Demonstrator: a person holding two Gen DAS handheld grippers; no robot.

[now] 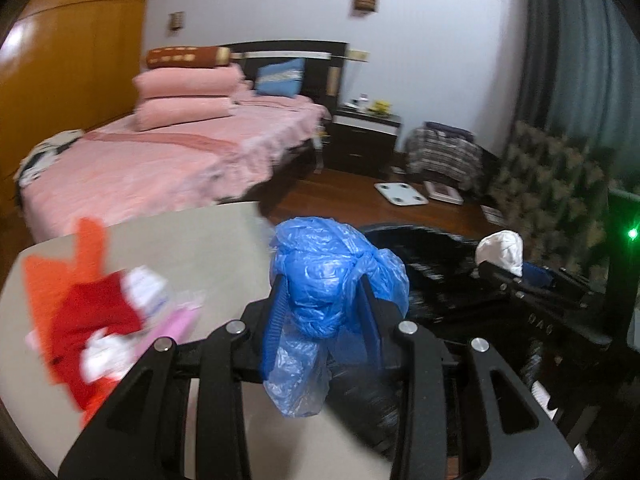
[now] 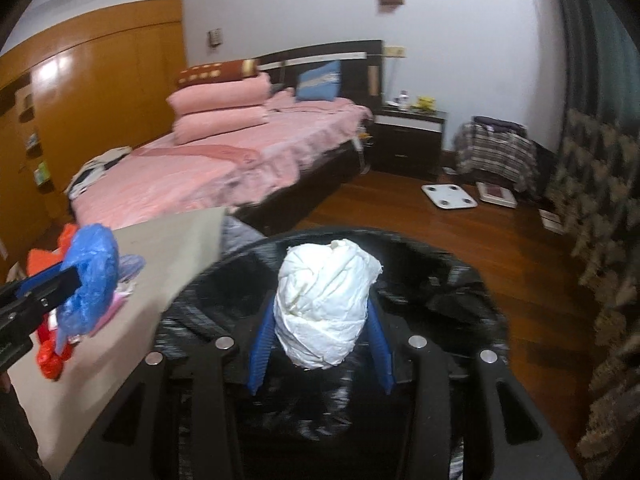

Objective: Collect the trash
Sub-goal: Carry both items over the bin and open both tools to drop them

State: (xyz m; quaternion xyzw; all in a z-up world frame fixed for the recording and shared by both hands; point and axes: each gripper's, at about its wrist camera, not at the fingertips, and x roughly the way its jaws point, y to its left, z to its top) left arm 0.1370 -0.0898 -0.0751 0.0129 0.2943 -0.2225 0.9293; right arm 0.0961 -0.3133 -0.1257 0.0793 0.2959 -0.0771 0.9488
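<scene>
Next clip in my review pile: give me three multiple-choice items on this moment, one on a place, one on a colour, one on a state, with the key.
1. What lies under the white wad?
A. the black-lined bin
B. the pink bed
C. the white scale

2. What colour is the bag in the left tongs?
A. green
B. blue
C. yellow

3. How do the right tongs stand?
A. wide open, holding nothing
B. shut on the white wad
C. lying on the table

Key:
1 A: the white wad hangs over the black-lined bin.
2 B: the left tongs pinch a blue bag.
3 B: the right tongs press the wad on both sides.
</scene>
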